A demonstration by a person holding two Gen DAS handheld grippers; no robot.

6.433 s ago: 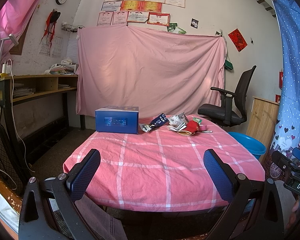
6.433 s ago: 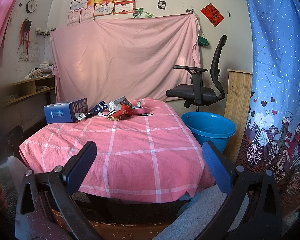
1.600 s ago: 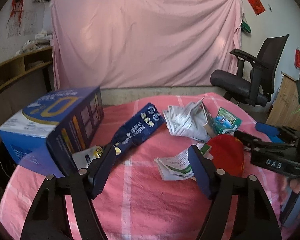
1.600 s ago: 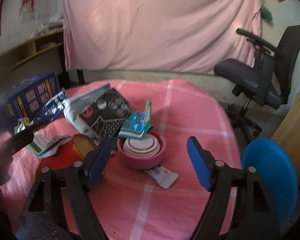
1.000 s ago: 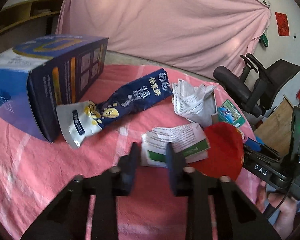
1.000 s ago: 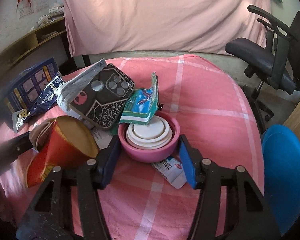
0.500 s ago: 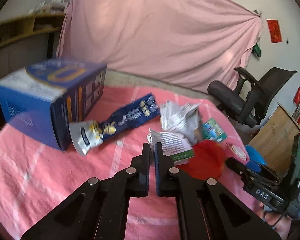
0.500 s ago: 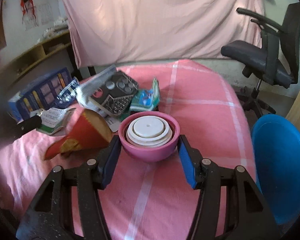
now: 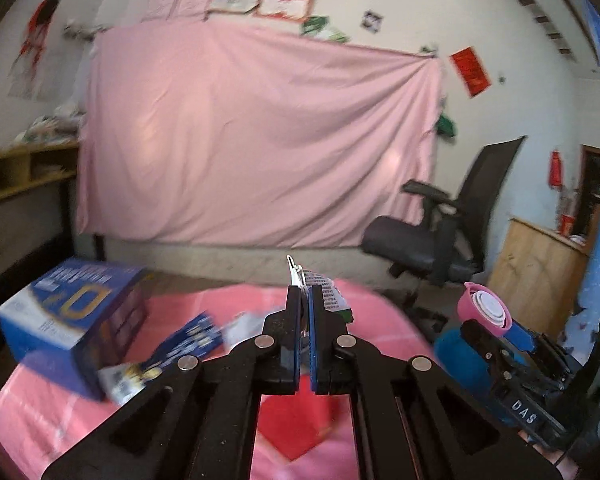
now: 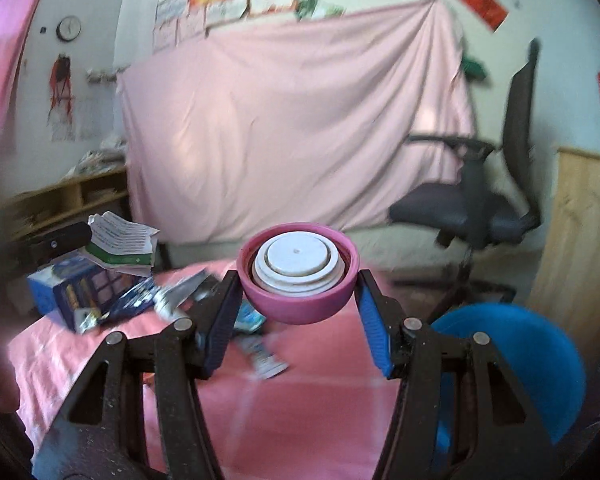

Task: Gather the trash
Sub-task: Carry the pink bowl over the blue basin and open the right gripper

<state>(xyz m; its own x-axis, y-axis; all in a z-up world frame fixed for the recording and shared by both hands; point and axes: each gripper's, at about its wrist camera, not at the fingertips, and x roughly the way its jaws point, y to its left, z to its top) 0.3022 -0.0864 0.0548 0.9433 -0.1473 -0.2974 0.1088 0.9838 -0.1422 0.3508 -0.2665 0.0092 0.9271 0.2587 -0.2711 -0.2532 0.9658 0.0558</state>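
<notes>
— Above the pink-checked worktop, what does the right claw carry?
— A pink bowl-shaped lid with white discs inside, clamped between both blue pads and lifted clear of the cloth. The blue basin sits low to its right.
— And the left claw?
— Pinched nearly closed on a crumpled printed paper, held up in the air.
— What lies below?
— A blue box, a blue snack wrapper and a red piece rest on the cloth, blurred.
</notes>
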